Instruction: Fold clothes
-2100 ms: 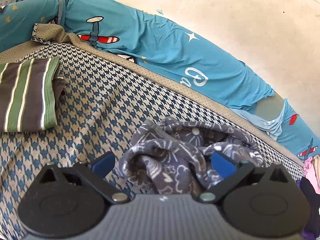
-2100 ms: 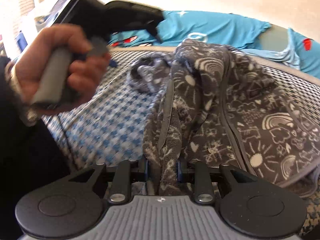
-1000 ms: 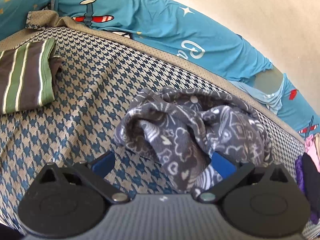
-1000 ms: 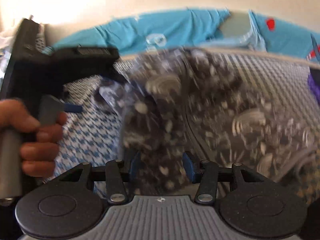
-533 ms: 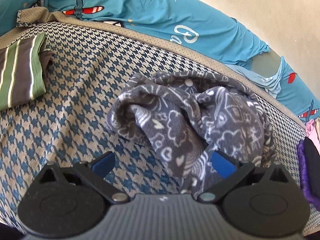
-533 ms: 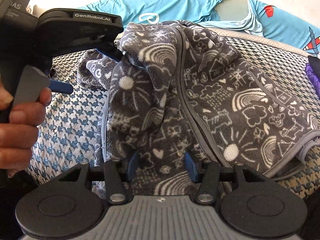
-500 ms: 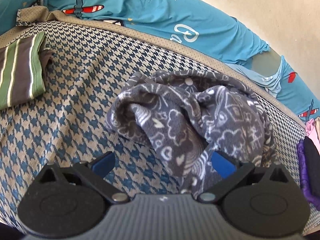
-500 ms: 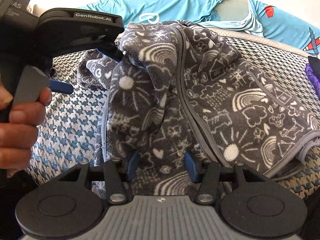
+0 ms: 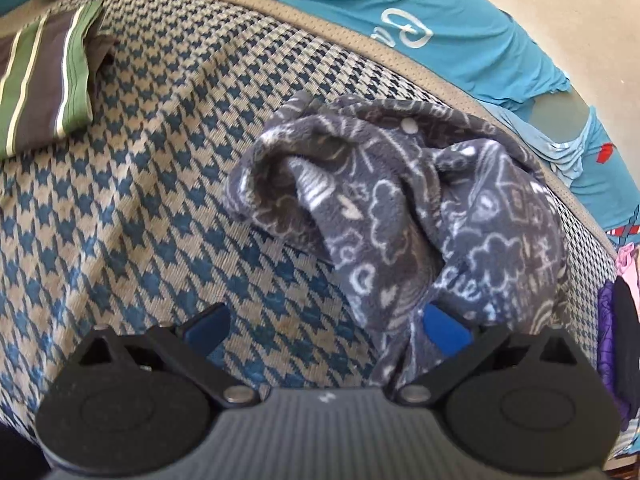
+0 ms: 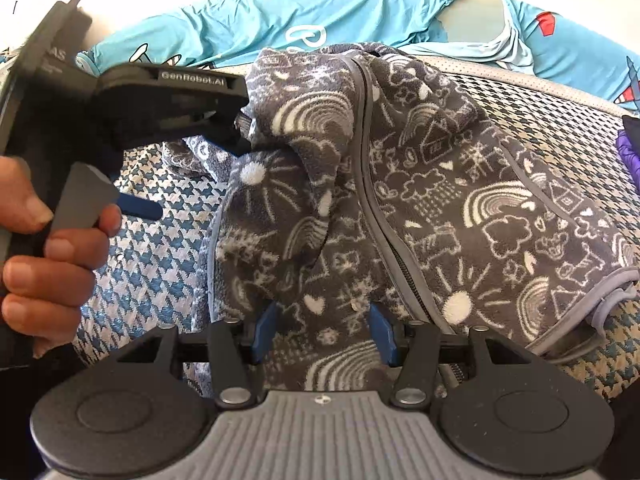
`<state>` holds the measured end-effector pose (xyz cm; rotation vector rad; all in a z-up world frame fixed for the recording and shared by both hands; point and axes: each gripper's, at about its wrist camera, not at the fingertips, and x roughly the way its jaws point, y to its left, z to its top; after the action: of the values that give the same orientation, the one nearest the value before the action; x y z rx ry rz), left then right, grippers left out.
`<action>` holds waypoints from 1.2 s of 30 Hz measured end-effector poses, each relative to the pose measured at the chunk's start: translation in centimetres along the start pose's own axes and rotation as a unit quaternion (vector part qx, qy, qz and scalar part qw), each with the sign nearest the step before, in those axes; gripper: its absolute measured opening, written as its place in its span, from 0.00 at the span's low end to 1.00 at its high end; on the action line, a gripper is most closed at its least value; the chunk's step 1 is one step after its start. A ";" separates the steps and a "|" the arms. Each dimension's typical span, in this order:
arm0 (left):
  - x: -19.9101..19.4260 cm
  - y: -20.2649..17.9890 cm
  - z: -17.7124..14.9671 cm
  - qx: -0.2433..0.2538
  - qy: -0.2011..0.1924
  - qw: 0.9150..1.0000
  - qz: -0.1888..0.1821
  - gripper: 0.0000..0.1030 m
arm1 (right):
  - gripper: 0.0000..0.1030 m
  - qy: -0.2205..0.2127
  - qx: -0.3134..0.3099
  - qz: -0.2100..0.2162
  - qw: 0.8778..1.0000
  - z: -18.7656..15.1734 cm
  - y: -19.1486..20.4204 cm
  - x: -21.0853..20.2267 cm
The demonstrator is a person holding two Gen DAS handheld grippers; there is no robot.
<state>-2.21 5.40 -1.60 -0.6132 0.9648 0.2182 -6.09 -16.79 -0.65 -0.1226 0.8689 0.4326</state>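
Showing only on the right view, a hand (image 10: 44,248) holds the spread left gripper (image 9: 324,330) beside the fleece (image 10: 440,200) lying between the parted right gripper (image 10: 322,332).

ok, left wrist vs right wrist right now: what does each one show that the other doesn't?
Left wrist only: the folded striped garment lying apart on the houndstooth cover, and the left claw open wide.
Right wrist only: the fleece's zipper, the hand holding the left tool, and the right claw with fleece between its fingers.
Both: the grey patterned fleece, the cover and the teal sheet.

Houndstooth bed (image 9: 140,208) – fleece garment (image 9: 400,216), striped cloth (image 9: 44,76)
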 end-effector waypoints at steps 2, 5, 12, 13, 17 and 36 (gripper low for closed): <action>0.0 0.0 0.0 -0.001 0.000 1.000 0.001 1.00 | 0.49 -0.004 0.003 0.000 1.000 0.2 -0.3 -0.2; -0.6 0.1 0.0 -0.001 -0.009 1.000 0.004 1.00 | 0.49 -0.015 0.005 0.002 1.000 0.6 -0.8 -0.7; -2.5 0.5 0.6 -0.015 -0.053 0.998 -0.011 1.00 | 0.49 -0.052 -0.005 -0.006 0.999 2.8 -2.0 -2.4; -2.8 0.5 0.7 -0.017 -0.060 0.998 -0.014 1.00 | 0.50 -0.058 -0.006 -0.009 0.998 3.3 -2.1 -2.5; -3.4 0.3 1.0 -0.018 -0.075 0.997 -0.029 1.00 | 0.55 -0.084 -0.005 -0.024 0.996 5.6 -3.0 -2.9; -1.8 -0.8 1.6 -0.021 -0.074 0.996 -0.042 1.00 | 0.68 -0.133 -0.061 -0.020 0.989 14.8 -4.3 2.7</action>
<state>-1.73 5.84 0.88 -0.6656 0.7920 0.2073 7.75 -15.75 6.53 -0.1894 0.5762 0.4526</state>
